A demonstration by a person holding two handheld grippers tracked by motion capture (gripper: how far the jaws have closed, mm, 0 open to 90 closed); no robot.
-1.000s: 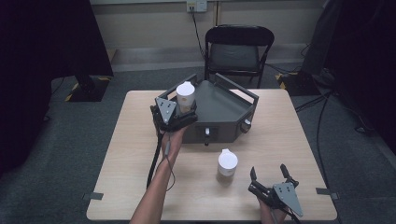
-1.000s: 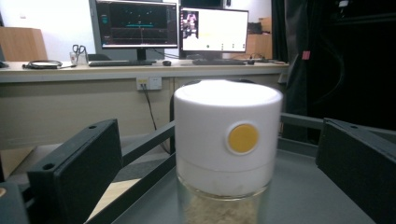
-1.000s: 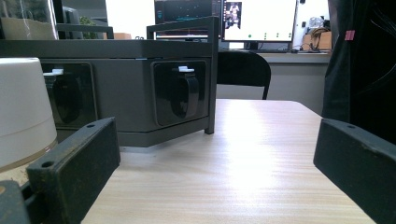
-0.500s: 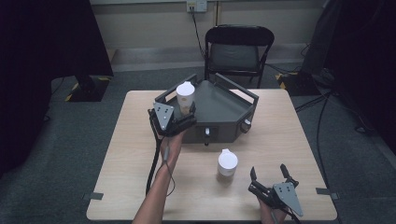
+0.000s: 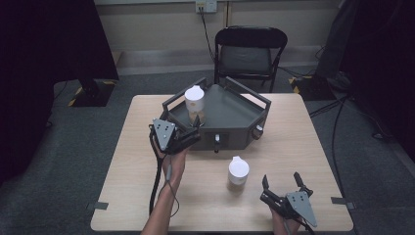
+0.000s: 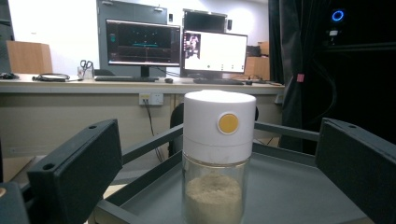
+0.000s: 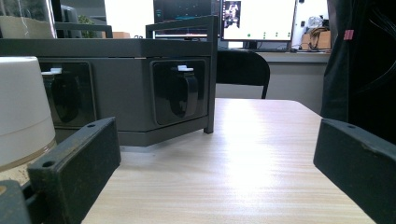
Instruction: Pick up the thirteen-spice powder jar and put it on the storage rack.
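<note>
A glass jar (image 5: 195, 101) with a white cap and tan powder stands upright at the left end of the grey tray (image 5: 235, 115). In the left gripper view this jar (image 6: 217, 154) faces me with a yellow button on its cap, a little beyond my jaws. My left gripper (image 5: 195, 131) is open just outside the tray's front left wall and holds nothing. A second white-capped jar (image 5: 238, 172) stands on the table in front of the tray. My right gripper (image 5: 281, 180) is open near the table's front edge, to the right of that jar, and its cap (image 7: 18, 107) is at the left.
The tray's front wall carries black latches (image 7: 180, 91) and small knobs (image 5: 216, 139). A black folding chair (image 5: 249, 51) stands behind the table. Bare wooden tabletop (image 7: 252, 154) stretches right of the tray. A cable (image 5: 157, 181) trails from the left gripper.
My left gripper has drawn back from the jar in the tray, toward the person and slightly left. The jar stays upright. The right gripper has not moved.
</note>
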